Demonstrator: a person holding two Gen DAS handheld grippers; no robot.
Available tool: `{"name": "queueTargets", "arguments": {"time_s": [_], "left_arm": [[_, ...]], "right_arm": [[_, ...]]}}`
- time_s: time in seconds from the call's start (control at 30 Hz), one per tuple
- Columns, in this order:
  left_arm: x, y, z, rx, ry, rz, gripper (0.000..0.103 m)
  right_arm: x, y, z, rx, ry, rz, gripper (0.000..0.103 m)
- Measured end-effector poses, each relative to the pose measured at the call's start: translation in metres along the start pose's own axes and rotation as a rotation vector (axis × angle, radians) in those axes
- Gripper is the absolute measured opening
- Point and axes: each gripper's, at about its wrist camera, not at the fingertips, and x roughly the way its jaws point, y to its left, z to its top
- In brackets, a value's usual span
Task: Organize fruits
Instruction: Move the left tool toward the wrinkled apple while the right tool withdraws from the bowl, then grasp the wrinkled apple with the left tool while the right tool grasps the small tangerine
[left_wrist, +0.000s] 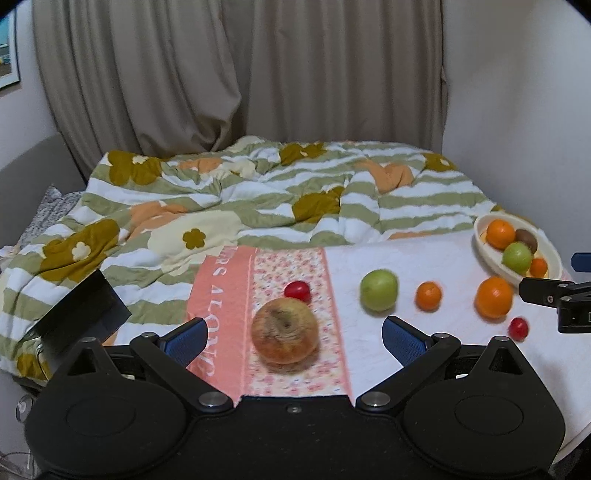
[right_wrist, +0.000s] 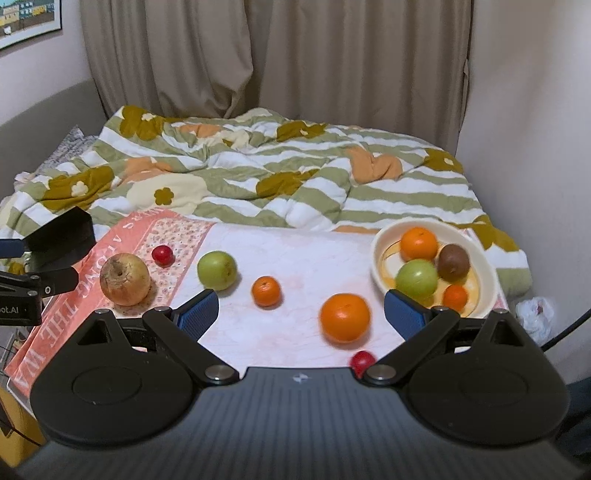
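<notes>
Both grippers hang over the foot of a bed, nothing held. Left gripper (left_wrist: 293, 338): fingers spread wide, a brownish apple (left_wrist: 285, 331) sitting on the cloth (left_wrist: 369, 350) between them, no pad touching it as far as the left wrist view shows. Just beyond that apple, a small red fruit (left_wrist: 297, 291); ahead and to the right of the left gripper, a green apple (left_wrist: 379, 290), a small orange (left_wrist: 428, 295), a large orange (left_wrist: 494, 297) and a second small red fruit (left_wrist: 518, 328). Right gripper (right_wrist: 300, 314): fingers also spread and empty; the large orange (right_wrist: 344, 322) lies ahead between the fingertips, nearer the right one, and apart from both. The bowl (right_wrist: 380, 254) sits ahead and right of the right gripper, just past its right fingertip, already holding an orange, a green apple, a kiwi-like brown fruit and a small orange. Six fruits lie loose on the cloth. Step in hand, by my reading: gathering loose fruit into the bowl, roughly the middle of the job, with each gripper lined up on a piece. Next move probably calls for lowering around the chosen fruit and pinching at its widest girth; round fruit on soft bedding may roll if nudged off-centre. Slight blur on the oranges, so exact contact is unclear.
</notes>
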Motion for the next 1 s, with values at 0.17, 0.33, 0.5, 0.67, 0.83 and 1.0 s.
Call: {"name": "queueTargets", "arguments": {"time_s": [0.17, 0.33, 0.5, 0.67, 0.83, 1.0], "left_arm": [[0.031, 0.015, -0.003, 0.031, 0.045, -0.015, 0.102], [0.064, 0.017, -0.009, 0.042, 0.091, -0.020, 0.102], [0.095, 0.011, -0.017, 0.044, 0.117, 0.003, 0.102], [0.116, 0.007, -0.019, 0.028, 0.125, 0.018, 0.102], [0.128, 0.002, -0.018, 0.010, 0.118, 0.018, 0.100], [0.139, 0.001, -0.019, -0.003, 0.141, 0.030, 0.088]], "right_arm": [[0.038, 0.024, -0.008, -0.002, 0.020, -0.025, 0.103], [0.080, 0.033, -0.011, -0.004, 0.048, -0.024, 0.103], [0.119, 0.036, -0.012, -0.031, 0.080, -0.010, 0.103], [0.149, 0.037, -0.016, -0.074, 0.107, 0.003, 0.103], [0.164, 0.036, -0.018, -0.097, 0.121, 0.016, 0.103], [0.175, 0.036, -0.020, -0.113, 0.145, 0.042, 0.084]]}}
